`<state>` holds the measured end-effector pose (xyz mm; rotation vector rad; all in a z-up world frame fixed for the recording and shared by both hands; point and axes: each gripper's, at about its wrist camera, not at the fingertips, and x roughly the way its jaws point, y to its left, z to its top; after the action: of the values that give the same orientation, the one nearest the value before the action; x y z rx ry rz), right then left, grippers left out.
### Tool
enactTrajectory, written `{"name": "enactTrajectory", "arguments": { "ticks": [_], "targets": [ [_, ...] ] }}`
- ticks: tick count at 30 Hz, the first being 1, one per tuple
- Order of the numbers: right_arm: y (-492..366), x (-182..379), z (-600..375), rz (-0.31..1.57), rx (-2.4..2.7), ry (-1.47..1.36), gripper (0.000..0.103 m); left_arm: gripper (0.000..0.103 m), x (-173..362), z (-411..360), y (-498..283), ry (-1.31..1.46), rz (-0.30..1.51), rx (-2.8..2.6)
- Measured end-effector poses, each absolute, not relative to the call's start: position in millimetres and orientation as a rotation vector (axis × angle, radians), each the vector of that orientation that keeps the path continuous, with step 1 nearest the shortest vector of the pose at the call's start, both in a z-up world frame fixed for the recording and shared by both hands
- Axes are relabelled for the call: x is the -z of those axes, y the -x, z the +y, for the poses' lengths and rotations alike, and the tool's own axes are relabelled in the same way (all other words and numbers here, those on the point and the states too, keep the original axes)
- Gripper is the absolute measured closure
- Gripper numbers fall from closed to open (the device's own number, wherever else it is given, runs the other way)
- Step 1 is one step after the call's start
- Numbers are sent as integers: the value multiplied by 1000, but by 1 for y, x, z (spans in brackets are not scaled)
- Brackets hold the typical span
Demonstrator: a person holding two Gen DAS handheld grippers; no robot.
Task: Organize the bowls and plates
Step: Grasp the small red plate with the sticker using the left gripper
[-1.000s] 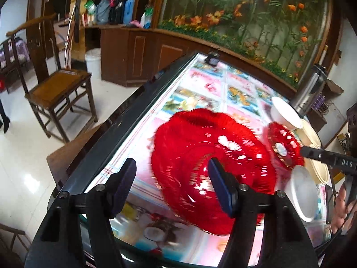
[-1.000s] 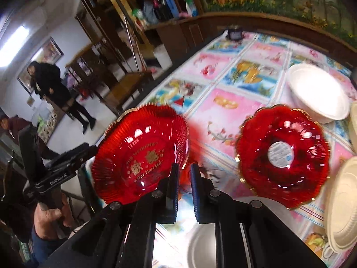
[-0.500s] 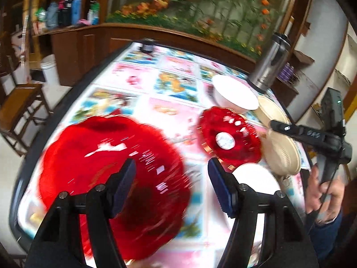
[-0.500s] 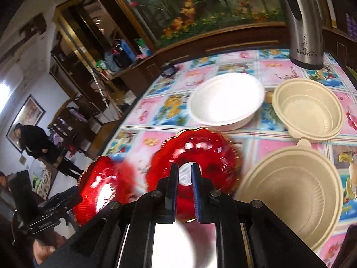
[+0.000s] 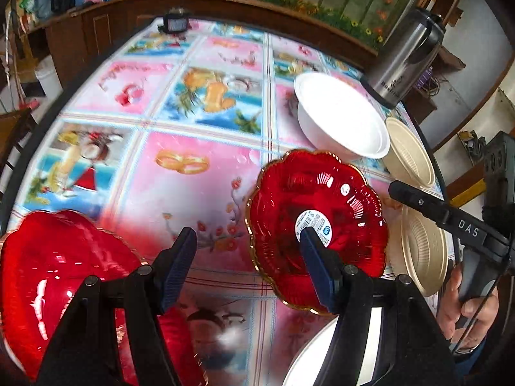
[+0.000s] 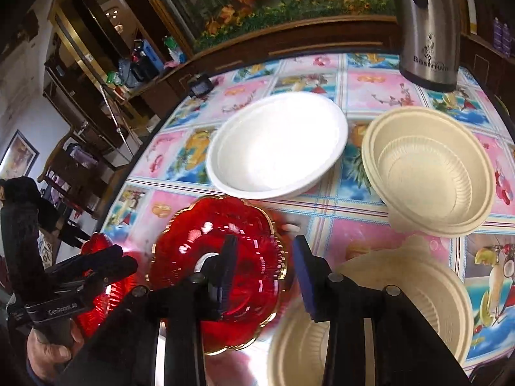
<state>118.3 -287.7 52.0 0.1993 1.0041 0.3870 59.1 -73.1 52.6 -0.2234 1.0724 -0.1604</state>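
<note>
Red plates and pale bowls on the patterned desk, both tools above them.
Red scalloped plate with a gold rim and a round sticker lies flat toward the near edge of the desk; a second red plate, blurred, sits at the near left corner. White bowl stands just beyond the stickered plate, a beige bowl beside it toward the right edge, another beige bowl nearer. Steel kettle stands at the far right corner. Left tool hangs with its jaws wide and nothing between them. Right tool is opening its jaws over the stickered plate's right rim, gripping nothing.
</note>
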Motion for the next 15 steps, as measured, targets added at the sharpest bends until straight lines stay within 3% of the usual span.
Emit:
{"name": "enactTrajectory", "arguments": {
  "ticks": [5,12,15],
  "targets": [
    [-122,-40,-277,1042,-391,-124,69,37,-39,-89,-68,175,1095,169],
    [-121,-26,-257,1076,-404,-2,95,46,-29,-103,-71,96,1092,173],
    [-116,-27,-253,1071,-405,0,96,46,-29,-104,-72,100,1070,160]
  ]
}}
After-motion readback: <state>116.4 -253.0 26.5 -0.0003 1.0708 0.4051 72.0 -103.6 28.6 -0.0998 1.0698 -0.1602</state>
